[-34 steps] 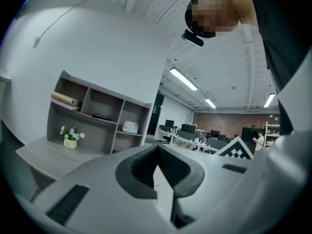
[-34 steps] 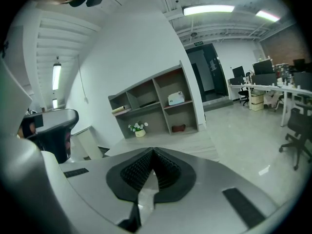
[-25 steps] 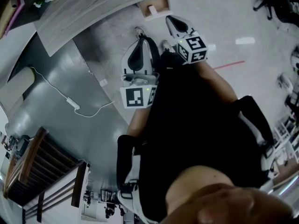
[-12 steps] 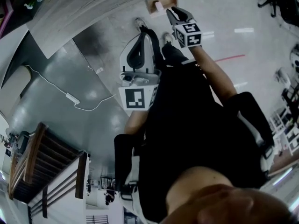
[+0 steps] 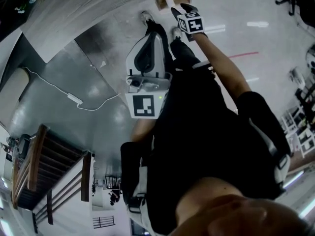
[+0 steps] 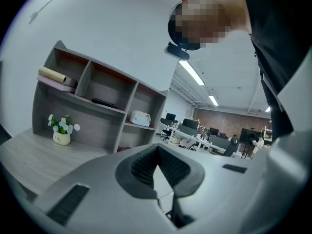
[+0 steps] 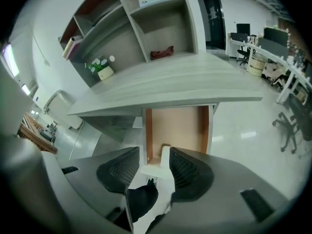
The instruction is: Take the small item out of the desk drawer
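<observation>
Item (image 7: 165,156): small, white, blocky, standing at the front end of the open drawer (image 7: 148,130), left of middle. Drawer inside was tan.

Right gripper (image 7: 155,155) pointed down at it. Its jaws had just been opening and stood spread, with the item showing in the gap. Right pad was just beside it, no grip.

Item's base was cut off by the jaws, so exact shape unclear. In head view it was only a white speck. Drawer's back end was hidden under the desk (image 7: 170,87).

Left gripper (image 6: 157,149): tips clenched together, nothing in them, facing the shelf (image 6: 102,96).

Count: one item, one drawer, two grippers, one flowerpot (image 7: 105,72).
</observation>
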A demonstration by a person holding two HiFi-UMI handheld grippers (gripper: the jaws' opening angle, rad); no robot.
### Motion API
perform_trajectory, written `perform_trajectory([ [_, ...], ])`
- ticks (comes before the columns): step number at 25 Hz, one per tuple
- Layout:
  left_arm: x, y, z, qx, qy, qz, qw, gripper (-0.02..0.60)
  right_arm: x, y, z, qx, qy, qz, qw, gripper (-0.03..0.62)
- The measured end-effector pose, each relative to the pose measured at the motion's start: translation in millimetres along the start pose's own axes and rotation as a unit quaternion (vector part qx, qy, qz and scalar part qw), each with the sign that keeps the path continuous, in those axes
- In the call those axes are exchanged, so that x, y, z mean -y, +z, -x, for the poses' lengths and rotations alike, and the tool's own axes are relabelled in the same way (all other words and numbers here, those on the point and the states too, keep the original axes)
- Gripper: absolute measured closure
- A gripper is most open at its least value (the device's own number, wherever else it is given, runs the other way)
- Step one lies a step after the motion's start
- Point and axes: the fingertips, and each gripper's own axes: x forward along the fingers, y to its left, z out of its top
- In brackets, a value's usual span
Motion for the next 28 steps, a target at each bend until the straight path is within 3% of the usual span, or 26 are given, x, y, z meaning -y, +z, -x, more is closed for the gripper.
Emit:
perform_trajectory([
  [10,-14,-24,-12,-0.019,0.012,0.021,0.9995,0.583,32,-34,-71,-0.065,-0.028,-0.010,0.997,0.407],
  [28,-36,-49,-10,-0.034,0.022,0.034,0.9986,0.583,41,-70,-118,-0.138,-0.068,0.017,0.988,0.393],
])
